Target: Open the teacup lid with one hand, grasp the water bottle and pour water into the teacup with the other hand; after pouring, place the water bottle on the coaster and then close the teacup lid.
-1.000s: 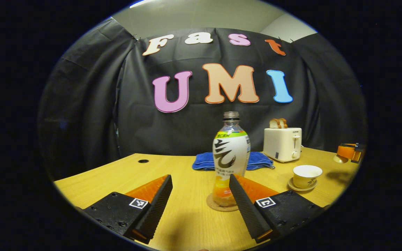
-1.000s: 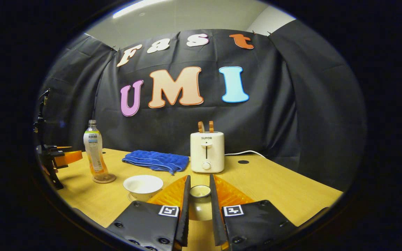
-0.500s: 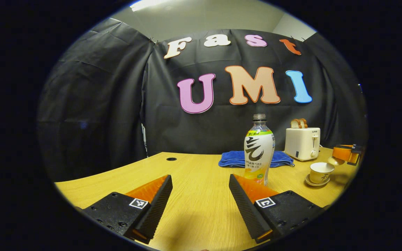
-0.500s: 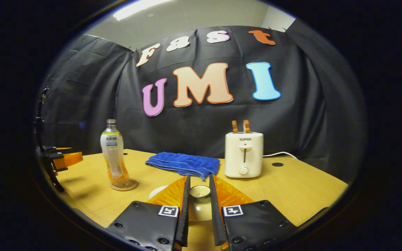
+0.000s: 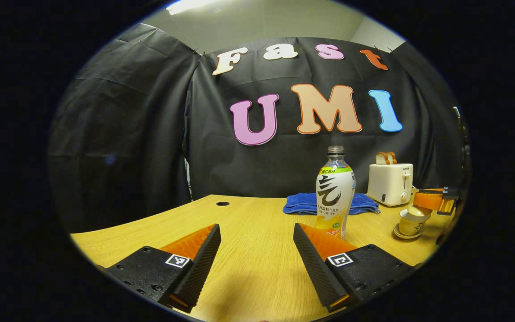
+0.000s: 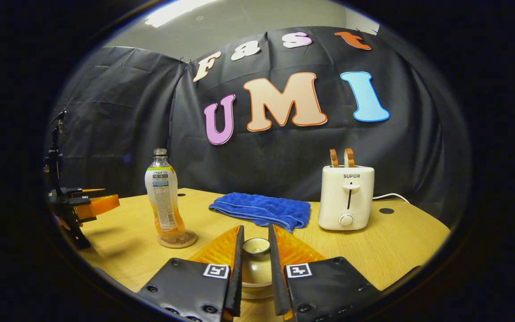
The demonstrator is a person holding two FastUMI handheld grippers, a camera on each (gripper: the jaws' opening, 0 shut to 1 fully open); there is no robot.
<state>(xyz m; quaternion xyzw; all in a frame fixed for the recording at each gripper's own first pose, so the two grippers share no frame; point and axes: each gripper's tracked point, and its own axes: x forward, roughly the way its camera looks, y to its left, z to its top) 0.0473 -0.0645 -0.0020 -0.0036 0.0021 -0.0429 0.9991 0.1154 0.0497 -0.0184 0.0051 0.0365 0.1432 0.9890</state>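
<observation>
In the right gripper view my right gripper (image 6: pixel 255 235) is shut on the knob of the pale teacup lid (image 6: pixel 255 268). The lid hangs low over the teacup, which is hidden beneath it. The left gripper view shows the lid (image 5: pixel 415 211) at the rim of the teacup (image 5: pixel 411 225) on its saucer; whether it is seated I cannot tell. The uncapped water bottle (image 5: pixel 334 192) stands upright on the round coaster (image 6: pixel 178 240). My left gripper (image 5: pixel 255 228) is open, holds nothing, and sits back from the bottle, to its left.
A white toaster (image 6: pixel 347 199) with bread slices stands at the back right. A folded blue towel (image 6: pixel 262 210) lies behind the cup. The wooden table (image 5: pixel 239 223) has cable holes near its far edge. The left gripper (image 6: pixel 85 206) shows at the far left.
My left gripper drew back and left from the bottle, which stays on the coaster. My right gripper carried the lid leftward over the teacup and lowered it onto the cup's rim.
</observation>
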